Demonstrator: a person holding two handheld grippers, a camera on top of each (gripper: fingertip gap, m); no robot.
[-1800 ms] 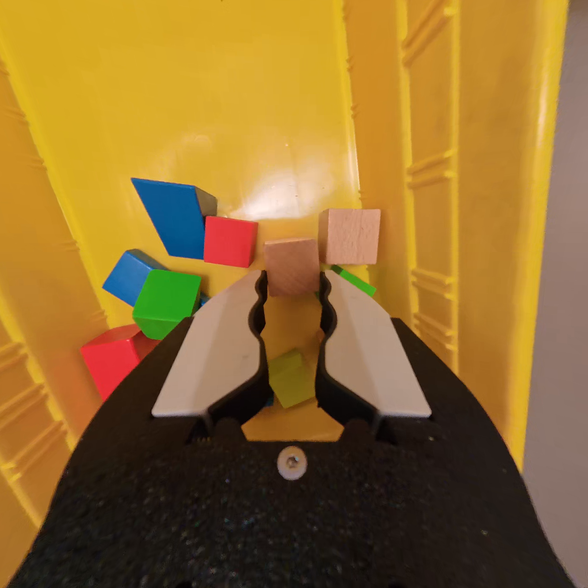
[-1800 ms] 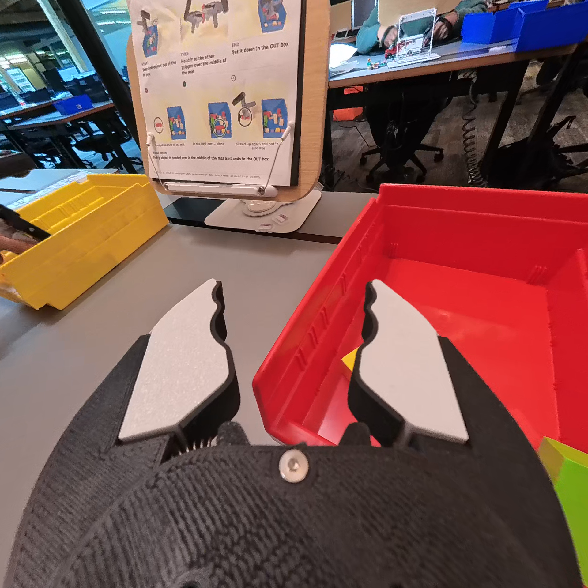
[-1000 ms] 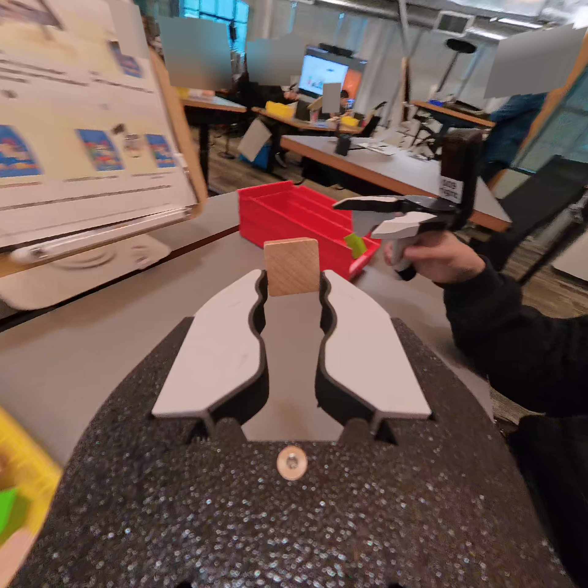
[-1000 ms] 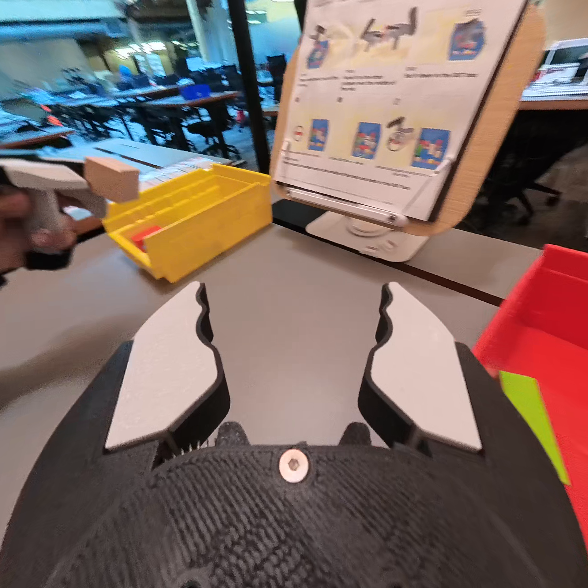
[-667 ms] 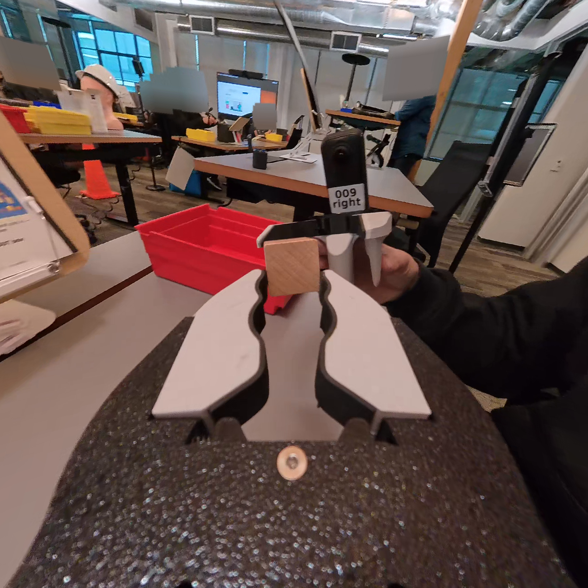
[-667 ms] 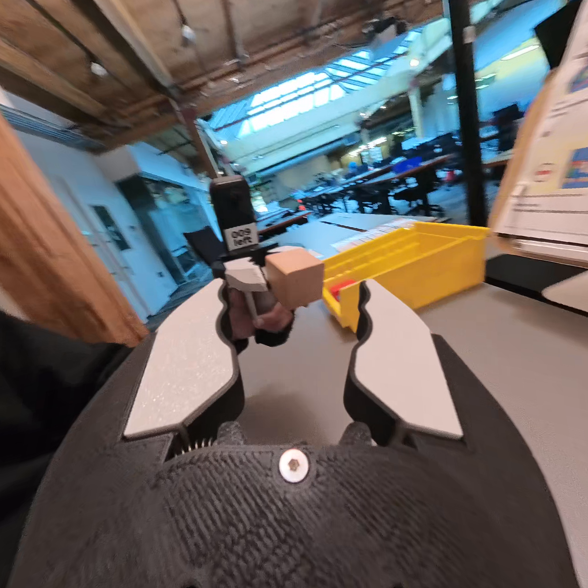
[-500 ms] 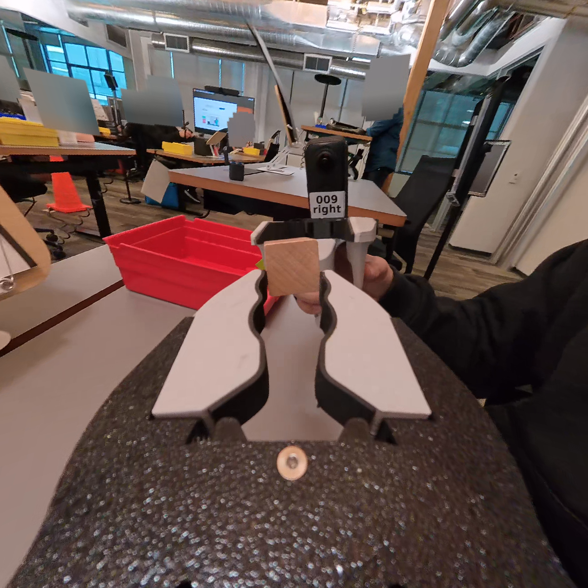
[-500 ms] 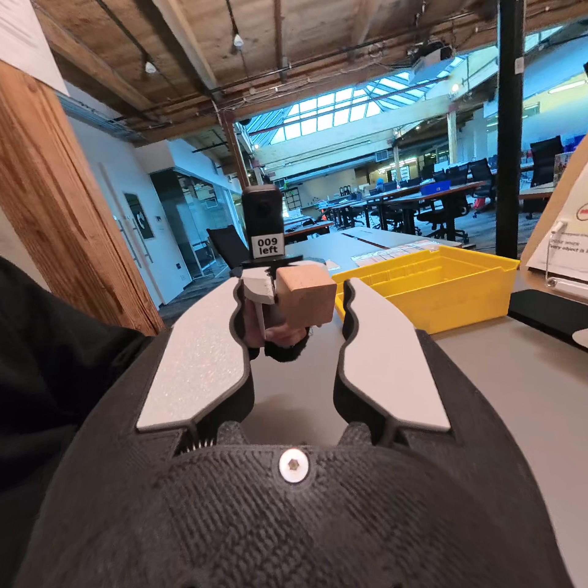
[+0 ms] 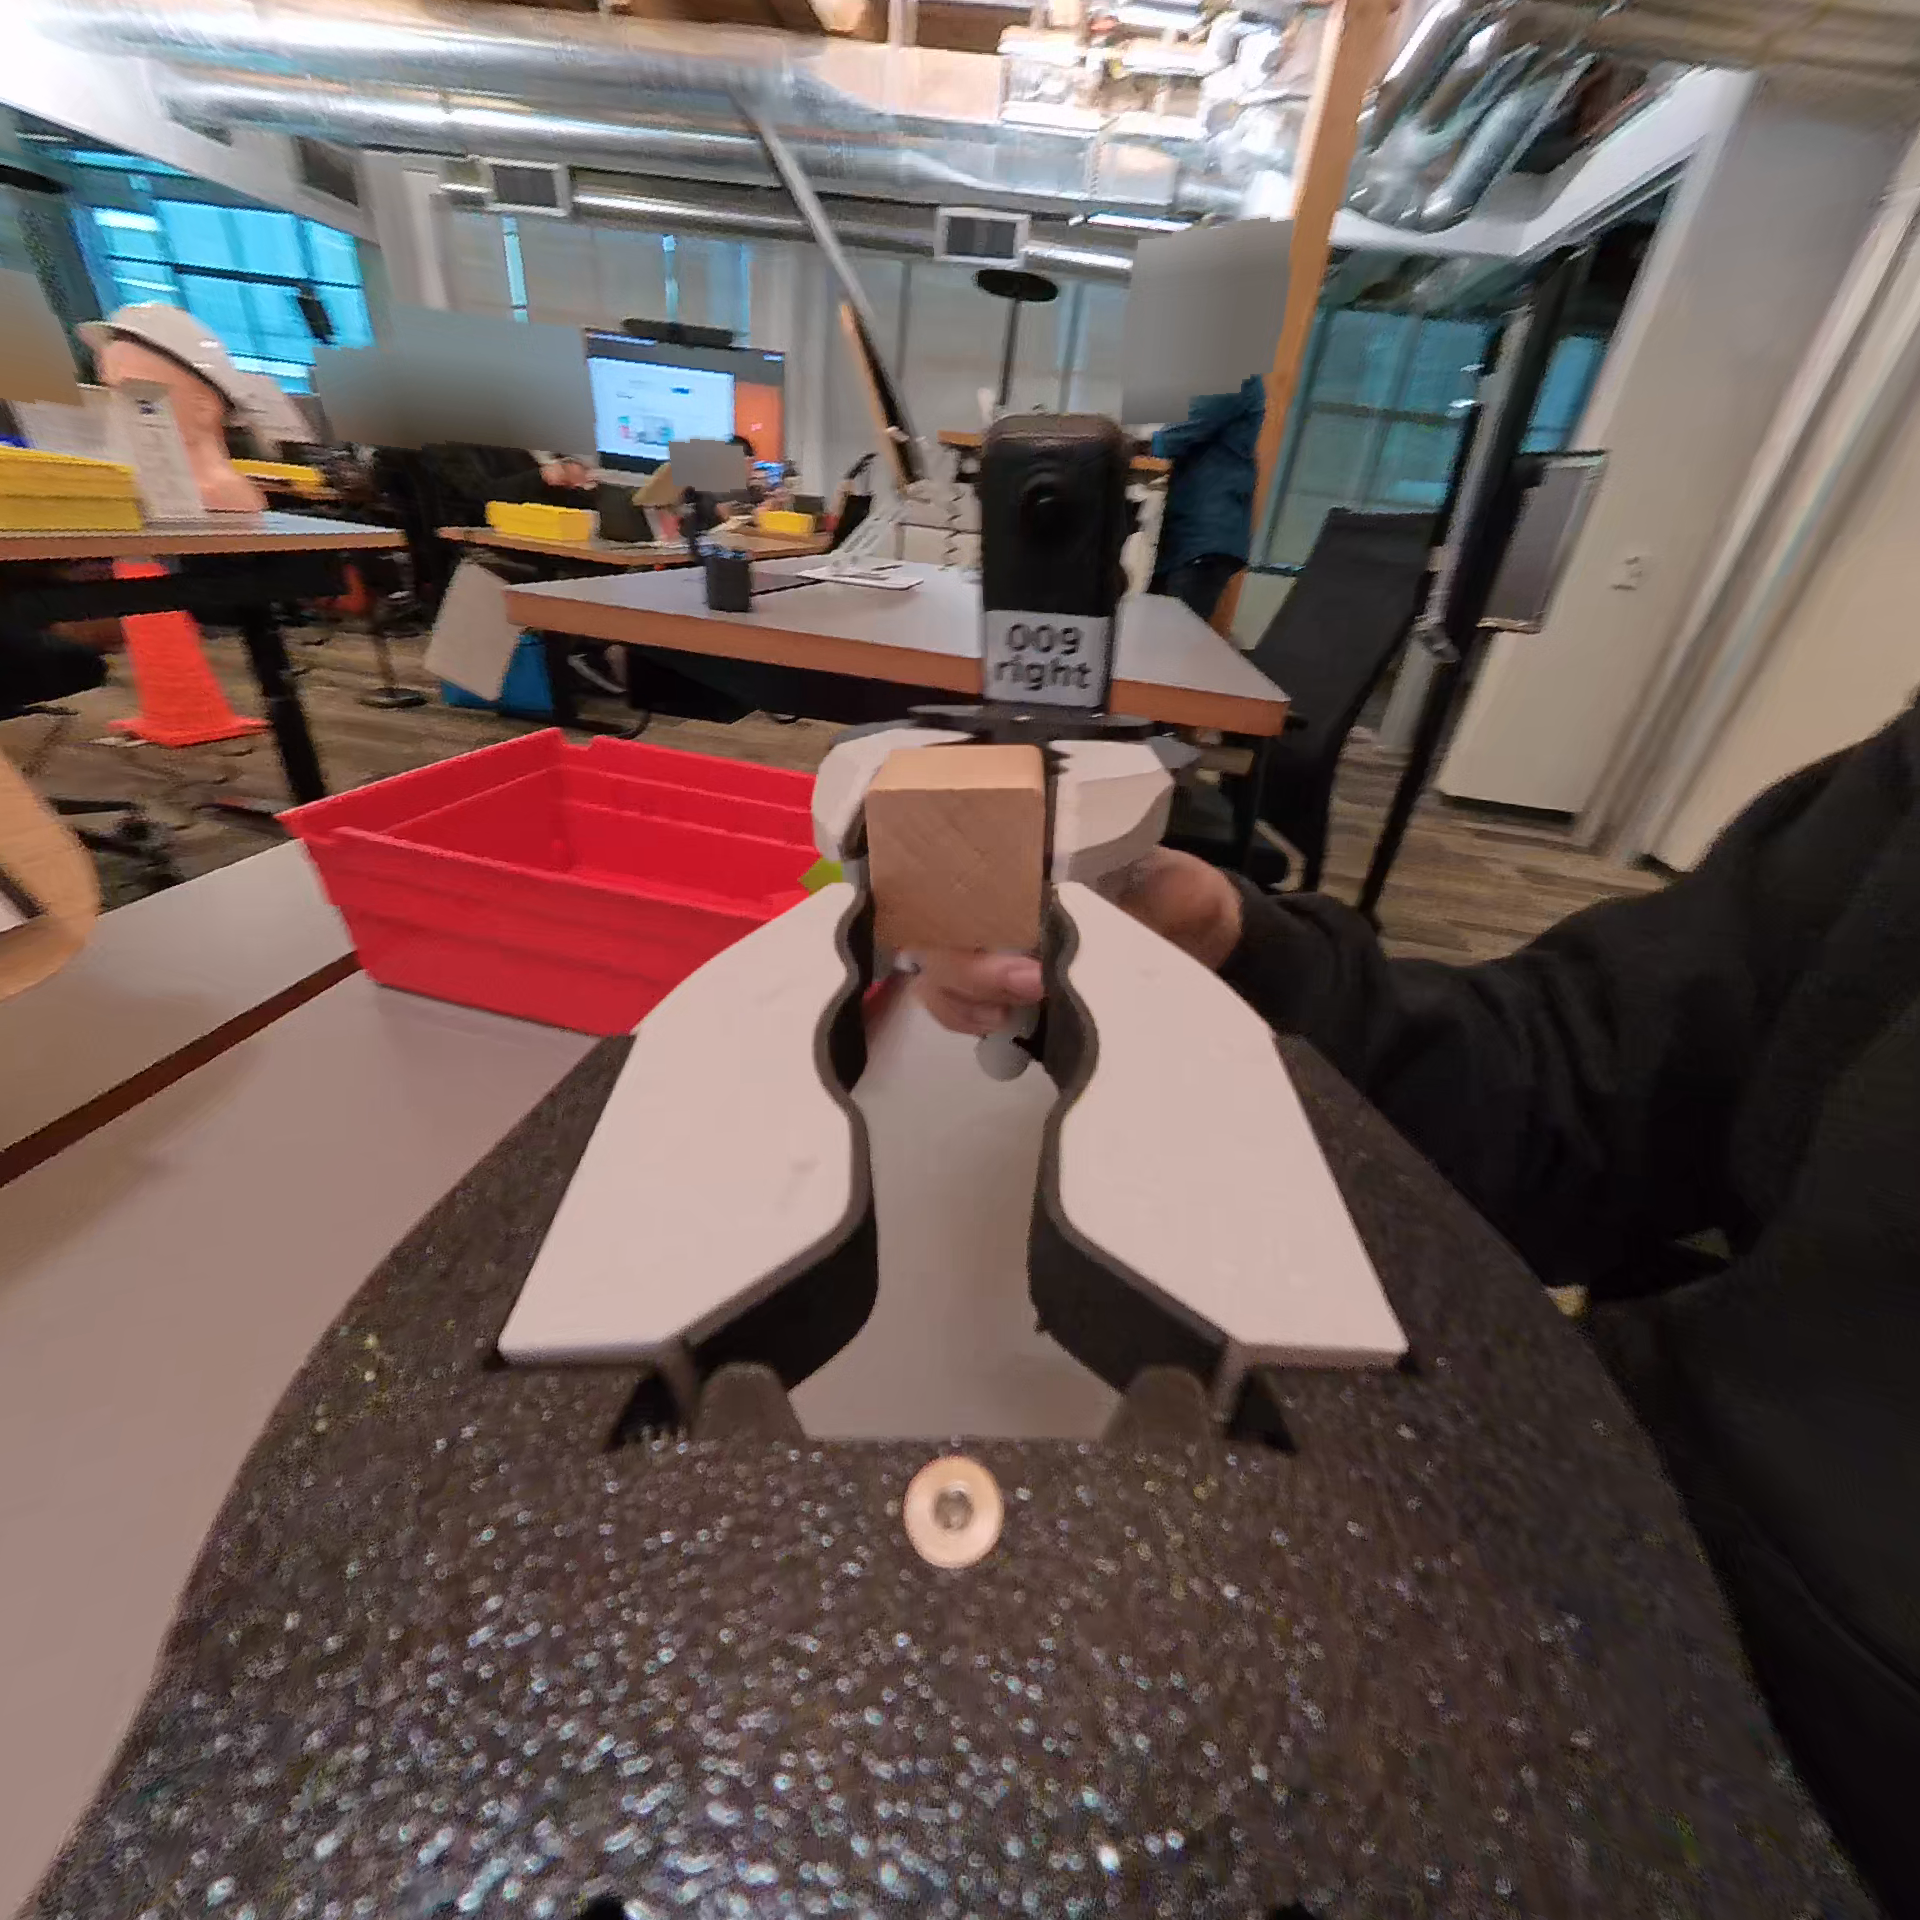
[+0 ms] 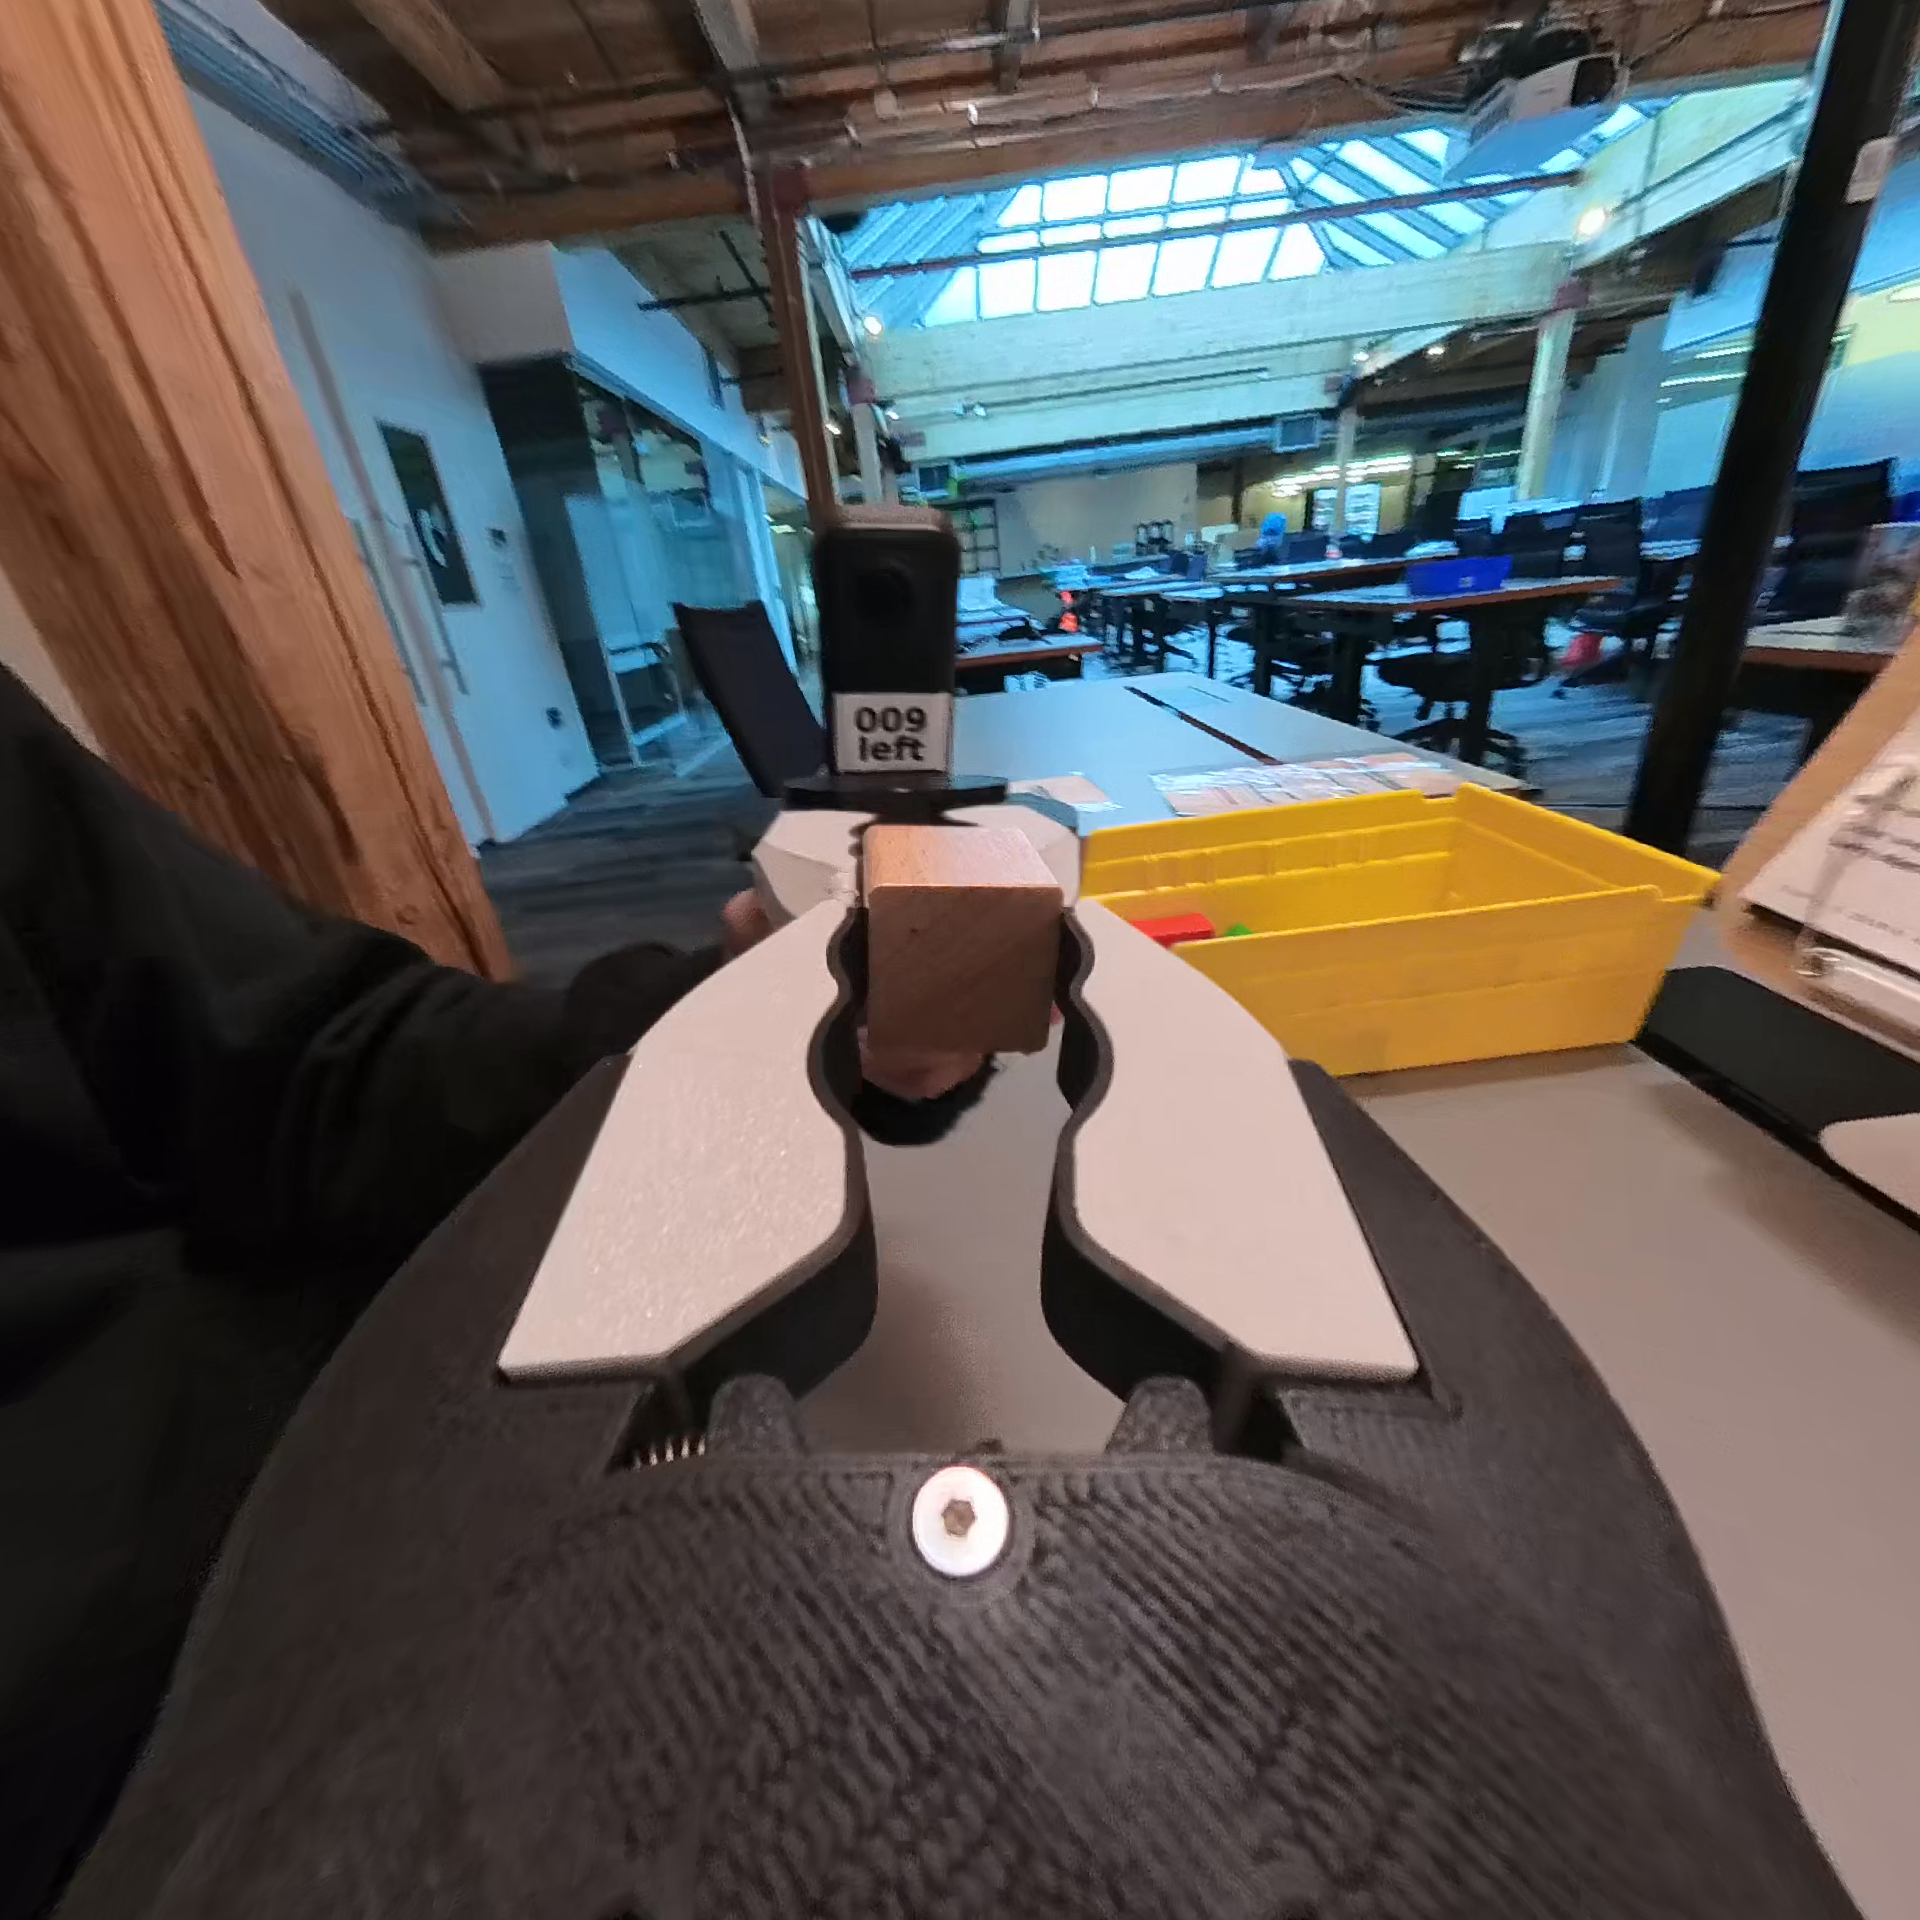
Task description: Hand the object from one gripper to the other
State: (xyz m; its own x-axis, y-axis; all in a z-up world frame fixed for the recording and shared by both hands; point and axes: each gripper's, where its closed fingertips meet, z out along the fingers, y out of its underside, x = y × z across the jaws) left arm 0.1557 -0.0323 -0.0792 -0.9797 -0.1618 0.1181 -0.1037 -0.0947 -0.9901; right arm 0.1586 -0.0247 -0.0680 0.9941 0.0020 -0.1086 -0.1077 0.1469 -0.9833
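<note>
A plain wooden cube (image 9: 956, 847) is held in the air between my two grippers, which face each other. My left gripper (image 9: 954, 935) is shut on the cube, with both pads against its sides. In the right wrist view my right gripper (image 10: 958, 961) has its two pads against the sides of the same cube (image 10: 961, 961), so it is shut on it from the opposite end. The right gripper's white fingers (image 9: 1107, 821) show just behind the cube in the left wrist view. The left gripper's fingers (image 10: 805, 868) show behind the cube in the right wrist view.
A red bin (image 9: 540, 883) stands on the grey table (image 9: 208, 1195) behind and left of the cube in the left wrist view. A yellow bin (image 10: 1382, 935) with coloured blocks stands to the right in the right wrist view. A person's dark sleeves (image 9: 1558, 1039) hold both grippers. Left and right tips are no more than a few centimetres apart.
My left gripper carried the cube out of the yellow bin to mid-table. My right gripper came to meet it wide open, and its jaws have closed onto the cube.
</note>
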